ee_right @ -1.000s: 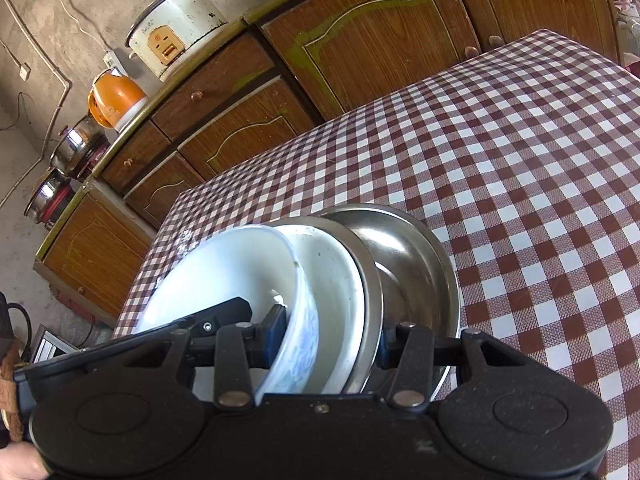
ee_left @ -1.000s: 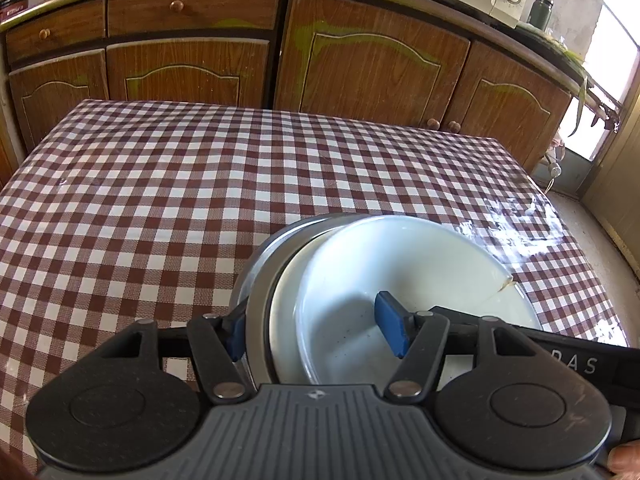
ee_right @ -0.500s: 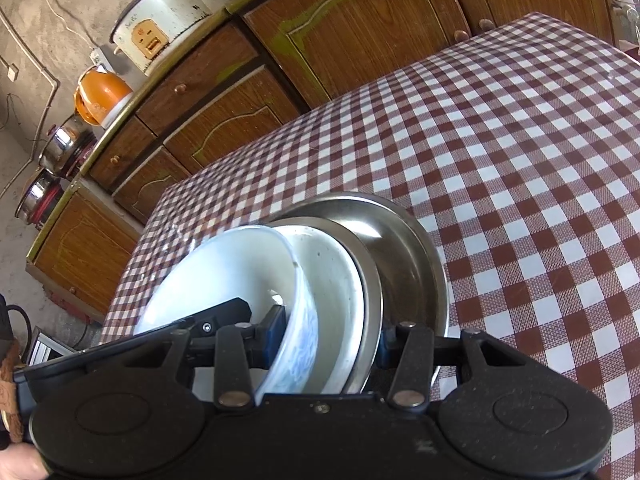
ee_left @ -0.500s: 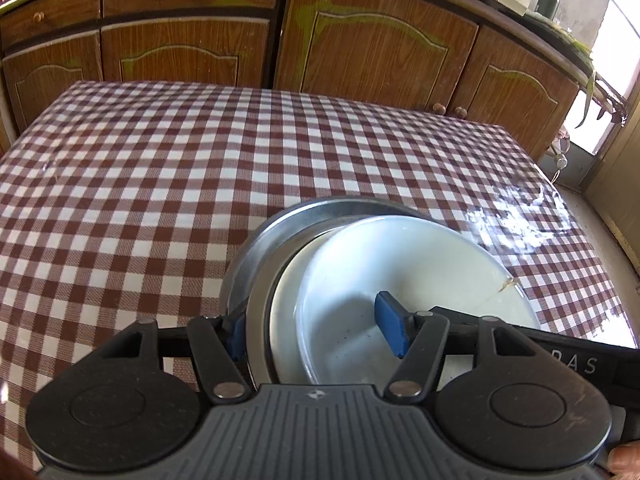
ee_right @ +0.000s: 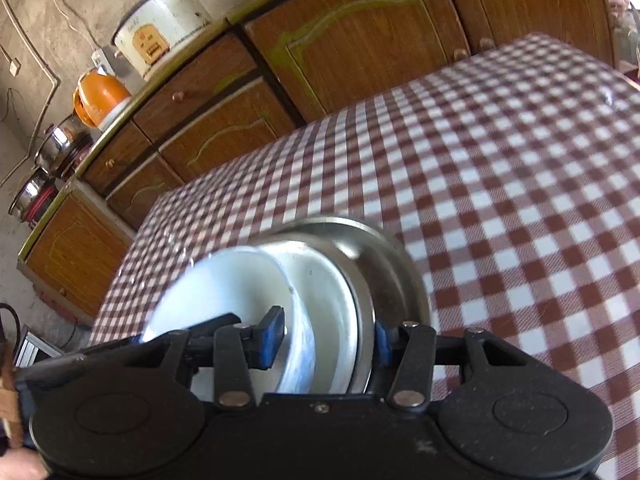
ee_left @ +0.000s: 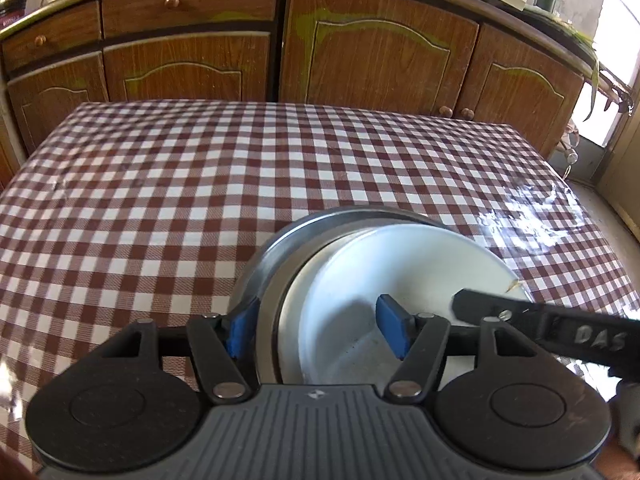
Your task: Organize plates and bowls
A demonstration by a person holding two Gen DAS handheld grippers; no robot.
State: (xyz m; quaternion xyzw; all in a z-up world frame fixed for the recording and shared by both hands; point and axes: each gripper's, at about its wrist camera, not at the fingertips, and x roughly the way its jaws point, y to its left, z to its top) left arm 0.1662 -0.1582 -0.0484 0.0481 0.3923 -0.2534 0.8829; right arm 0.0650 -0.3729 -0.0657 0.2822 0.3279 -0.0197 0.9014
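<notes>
Checkered tablecloth: left gripper, right gripper fingers opening, loosely straddling nested bowls, no clamp.

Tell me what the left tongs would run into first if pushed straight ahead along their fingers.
The nested dishes already between their fingers: the left tongs straddle the steel bowl's rim and the white bowl inside it. Beyond those, probably the checkered tablecloth.

The counter wears a brown-and-white check. On it a white bowl sits in a silver steel plate. Blue pads tip the black hand-held gripper. Behind the counter: brown cabinets, an orange jug.
</notes>
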